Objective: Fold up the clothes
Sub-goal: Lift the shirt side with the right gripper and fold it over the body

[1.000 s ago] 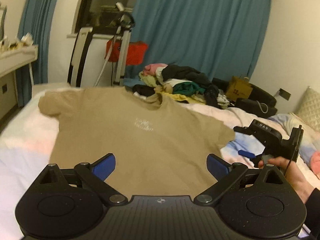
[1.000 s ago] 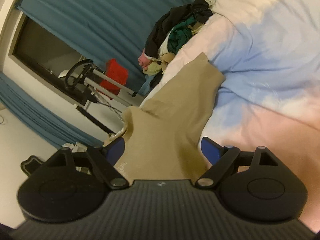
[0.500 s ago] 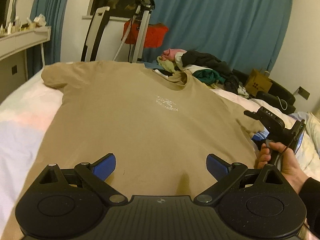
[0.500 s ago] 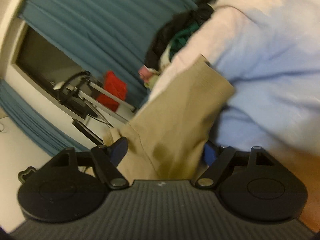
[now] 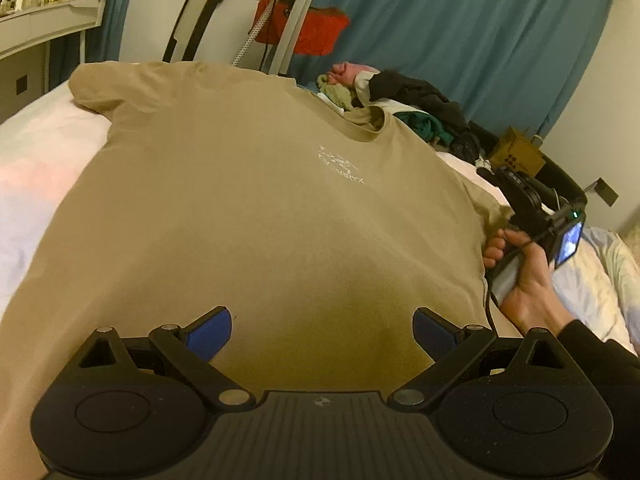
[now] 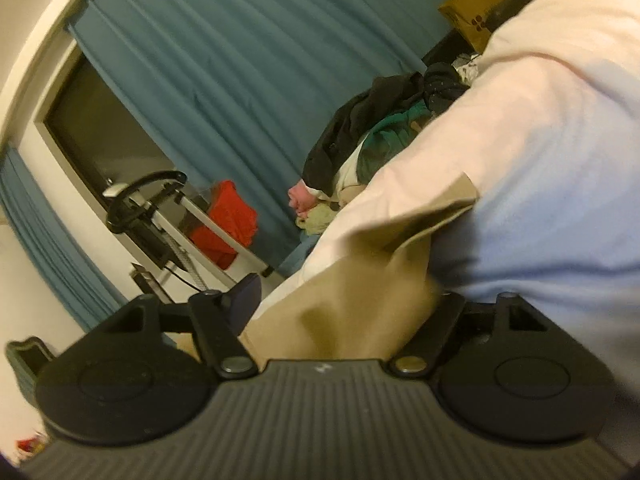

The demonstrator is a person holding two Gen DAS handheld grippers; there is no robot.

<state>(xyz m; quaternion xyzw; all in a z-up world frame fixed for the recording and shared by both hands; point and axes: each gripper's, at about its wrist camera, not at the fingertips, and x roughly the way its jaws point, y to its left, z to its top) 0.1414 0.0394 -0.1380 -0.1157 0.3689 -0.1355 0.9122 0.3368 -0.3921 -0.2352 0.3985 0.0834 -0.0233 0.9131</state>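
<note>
- T-shirt (image 5: 256,208) lies face up and spread across the bed (image 5: 36,152), collar at the far end, hem near me. Flat like this, I judge it is laid out ready for a first fold.
- Left gripper (image 5: 322,330): jaws wide apart, nothing between them, hovering over the hem at the near edge. Looks placed to pinch the hem.
- Right gripper (image 6: 344,300): tan cloth fills the gap at the shirt's right side, by the sleeve (image 6: 436,204). One finger is hidden behind the fabric and the view is blurred, so I cannot tell if it is clenched.
- Right hand (image 5: 524,272) holds that gripper's handle just beside the shirt's right edge.
- Around: pile of clothes (image 5: 404,100) on the far end of the bed, touching the collar area; could crowd a fold that way. Curtain (image 5: 460,32), a red item (image 5: 316,28) on a stand and a paper bag (image 5: 516,152) stand beyond.
</note>
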